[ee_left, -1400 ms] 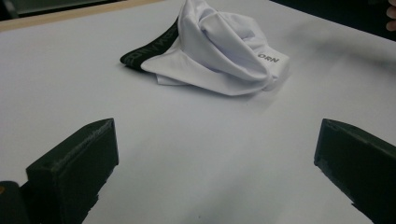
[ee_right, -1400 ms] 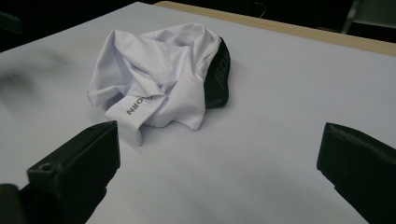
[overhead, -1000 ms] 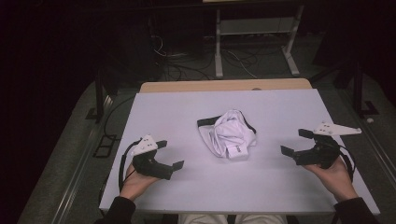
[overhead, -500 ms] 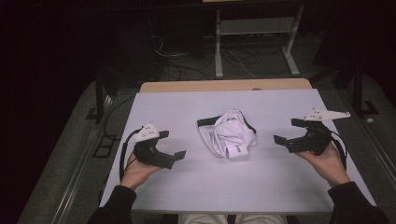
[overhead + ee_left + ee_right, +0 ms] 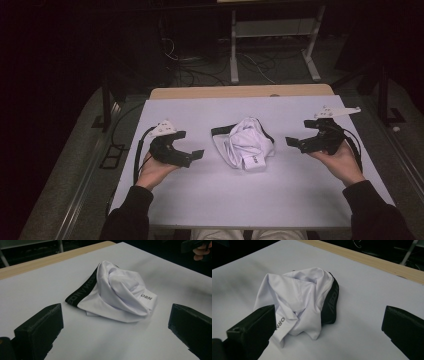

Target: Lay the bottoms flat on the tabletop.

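Crumpled white garment (image 5: 244, 144) with black waistband (image 5: 82, 288): lying near the middle of the counter (image 5: 200, 200), between the two grippers, touching neither. Seen from above: left gripper (image 5: 192, 155) well to the garment's left, right gripper (image 5: 296, 143) to its right, both pointing inward at it. Left gripper view: garment ahead of and between the fingers (image 5: 40, 330), clear of both pads, waistband toward the left finger, printed tab (image 5: 147, 298) toward the right one. Right gripper view: garment ahead and left of centre, its lower white fold partly overlapped by the left finger (image 5: 253, 330); contact not determinable. Finger state: spread wide on both grippers, released, grasping nothing. Containers: not seen. Count: one garment, two grippers, two fingers per gripper, one counter. Wooden strip (image 5: 240, 91) along the counter's far edge.
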Available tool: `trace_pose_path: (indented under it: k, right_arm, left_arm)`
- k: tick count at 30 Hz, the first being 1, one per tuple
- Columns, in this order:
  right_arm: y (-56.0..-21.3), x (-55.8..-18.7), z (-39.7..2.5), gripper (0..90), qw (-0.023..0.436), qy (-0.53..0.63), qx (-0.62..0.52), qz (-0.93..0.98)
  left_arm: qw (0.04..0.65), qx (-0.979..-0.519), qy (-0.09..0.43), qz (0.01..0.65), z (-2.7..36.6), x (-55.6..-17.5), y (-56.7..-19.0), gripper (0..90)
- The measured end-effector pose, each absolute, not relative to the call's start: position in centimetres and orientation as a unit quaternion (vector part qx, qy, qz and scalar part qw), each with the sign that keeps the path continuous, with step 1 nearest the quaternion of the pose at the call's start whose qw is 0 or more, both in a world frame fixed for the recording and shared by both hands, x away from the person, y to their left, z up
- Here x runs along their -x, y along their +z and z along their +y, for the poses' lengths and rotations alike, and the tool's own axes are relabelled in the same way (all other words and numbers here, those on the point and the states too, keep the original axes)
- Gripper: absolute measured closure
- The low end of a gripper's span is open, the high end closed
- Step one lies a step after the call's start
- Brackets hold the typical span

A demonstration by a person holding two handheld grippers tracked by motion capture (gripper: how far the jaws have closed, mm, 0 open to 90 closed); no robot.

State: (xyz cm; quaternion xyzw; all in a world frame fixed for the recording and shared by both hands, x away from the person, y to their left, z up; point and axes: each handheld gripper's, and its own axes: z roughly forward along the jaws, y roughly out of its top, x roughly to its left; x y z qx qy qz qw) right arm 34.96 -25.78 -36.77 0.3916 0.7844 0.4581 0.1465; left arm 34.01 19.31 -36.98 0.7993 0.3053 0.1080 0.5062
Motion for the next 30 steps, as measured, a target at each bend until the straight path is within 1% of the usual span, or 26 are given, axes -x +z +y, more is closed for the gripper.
trace_pose_path:
  k: [16, 22, 30]
  right_arm:
    - [-36.8, -37.9, -24.1, 0.0, 0.129, 0.442, -0.388, 0.798]
    - [-37.7, -39.0, -23.0, 0.0, 0.112, 0.439, -0.391, 0.801]
    - [-39.0, -39.7, -22.0, 0.0, 0.102, 0.424, -0.396, 0.808]
  left_arm:
    - [0.513, -0.795, 0.091, 0.312, 17.3, -37.0, -36.8, 0.0]
    - [0.505, -0.795, 0.067, 0.329, 16.1, -37.8, -38.2, 0.3]
    - [0.509, -0.794, 0.051, 0.329, 14.4, -38.0, -39.6, 0.5]
